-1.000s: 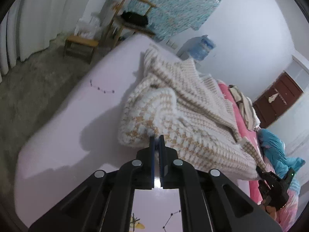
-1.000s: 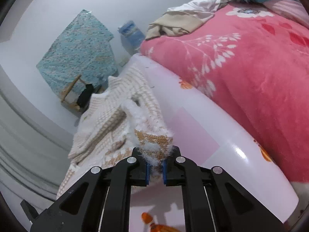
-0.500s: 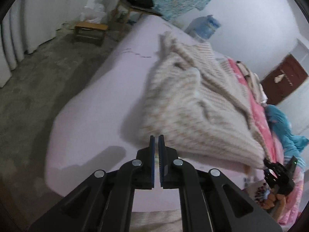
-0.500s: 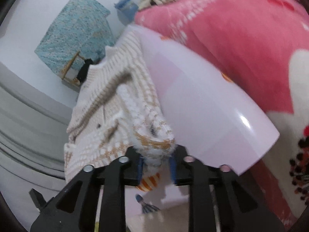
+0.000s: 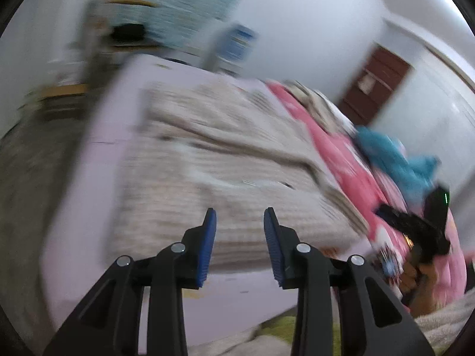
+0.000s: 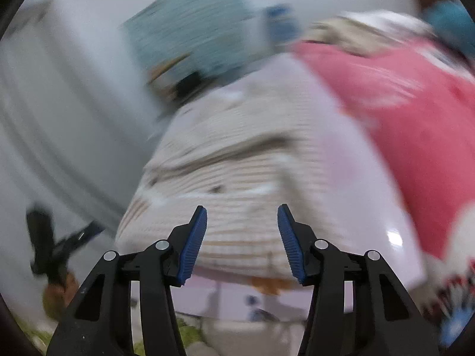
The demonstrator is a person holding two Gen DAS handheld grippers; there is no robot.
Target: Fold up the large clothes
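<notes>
Left wrist view: left gripper (image 5: 240,216) tilts down at lower centre, jaws just opening, empty, above the folded knit sweater (image 5: 225,175); right gripper (image 6: 242,213) likewise.

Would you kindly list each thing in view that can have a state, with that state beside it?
left gripper: open, jaws have just been opening, nothing between them
right gripper: open, jaws have just been opening, nothing between them
knitted sweater: released, lying folded on the lilac sheet
pink blanket: spread over the bed
brown door: looks shut, though blurred
</notes>
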